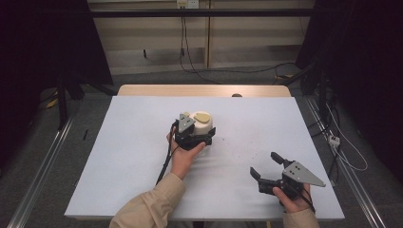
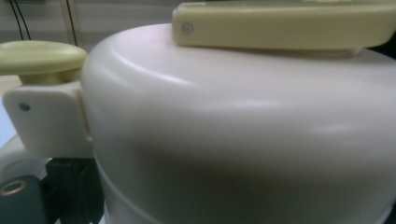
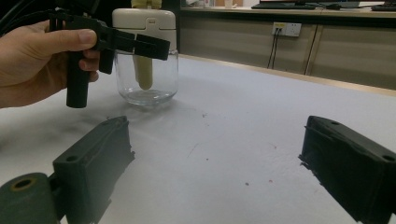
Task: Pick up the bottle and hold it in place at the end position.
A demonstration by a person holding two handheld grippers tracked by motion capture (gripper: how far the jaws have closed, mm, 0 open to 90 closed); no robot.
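Left tongs (image 1: 202,137) clasp our jar (image 1: 203,124) below its cream lid; right tongs (image 1: 266,165), near the jar, gape empty. We hold the glass steady and level.

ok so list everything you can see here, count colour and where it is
jar: one, clear glass base with cream cap and pale yellow lid parts, middle of the table, a little left of centre
table: one, white top with a wooden strip along its far edge, under everything
wall socket: one, white, on the far wall in the right gripper view, cables hanging below
floor cables: several, black, behind the table
left hand-held gripper: one, black with a grey plate, at the jar's cap, jaws at either side of it; contact not clear
right hand-held gripper: one, black with a grey plate, near right of the table, jaws open over bare surface
sleeves: two, beige, bottom edge
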